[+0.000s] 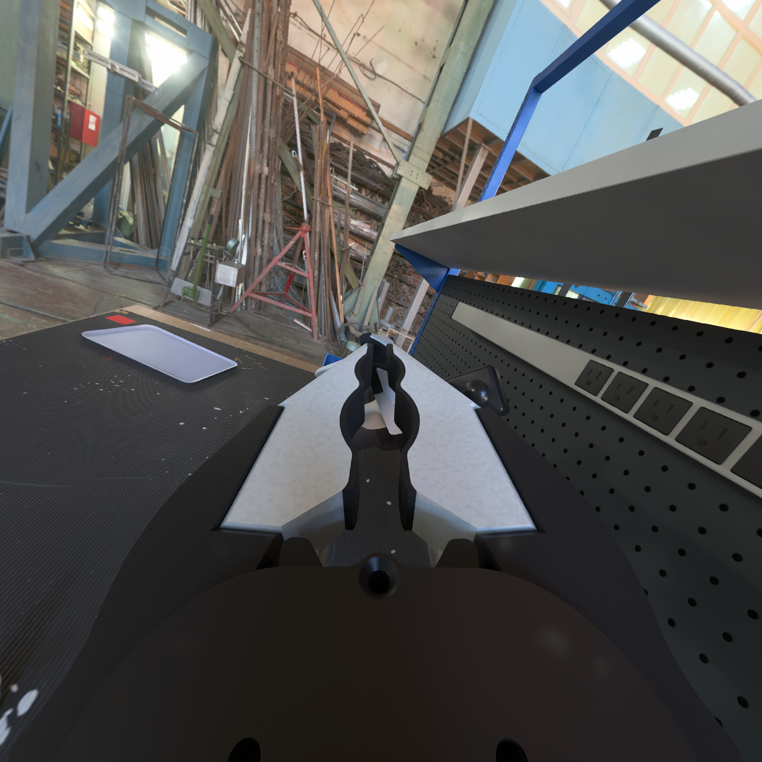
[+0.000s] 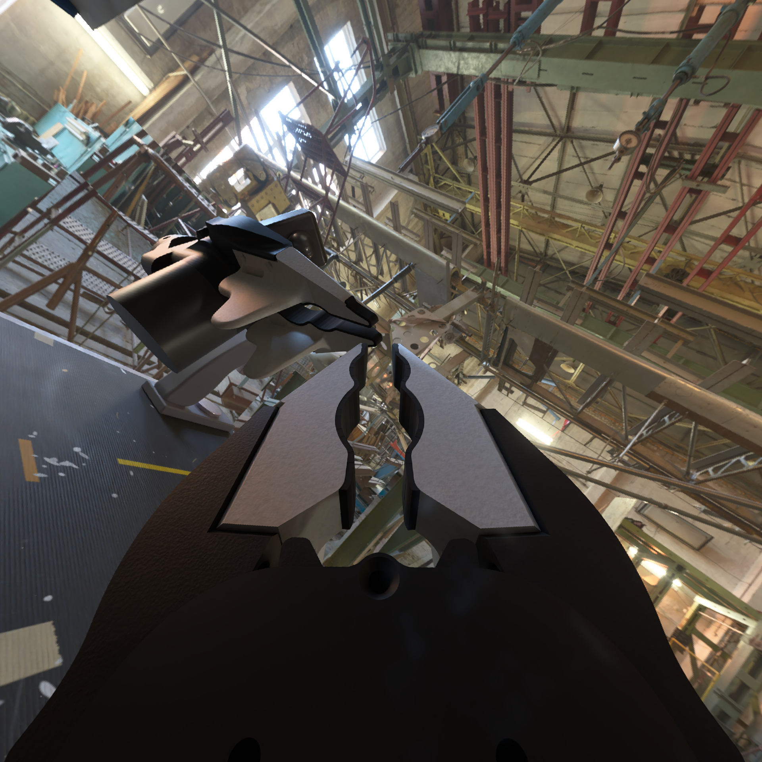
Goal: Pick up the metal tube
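I cannot make out the metal tube for certain in either view. My left gripper [image 1: 380, 350] has its jaws almost closed. A pale grey and white shape [image 1: 377, 416] shows in the gap between them, and I cannot tell whether it is the tube or part of the other gripper. From the right wrist view the left gripper [image 2: 371, 332] hangs above the table with its tips together. My right gripper [image 2: 379, 356] points up toward the ceiling, with a narrow empty gap between its jaws. Its tips sit just below the left gripper's tips. Only a black part of the right gripper [image 1: 478, 389] shows in the left wrist view.
A white tray [image 1: 161, 352] lies on the dark ribbed table mat [image 1: 103, 453] at the far left. A black pegboard [image 1: 618, 515] with a grey power strip [image 1: 659, 408] runs close on the right, under a grey shelf [image 1: 598, 231]. The mat [image 2: 62, 515] carries tape marks.
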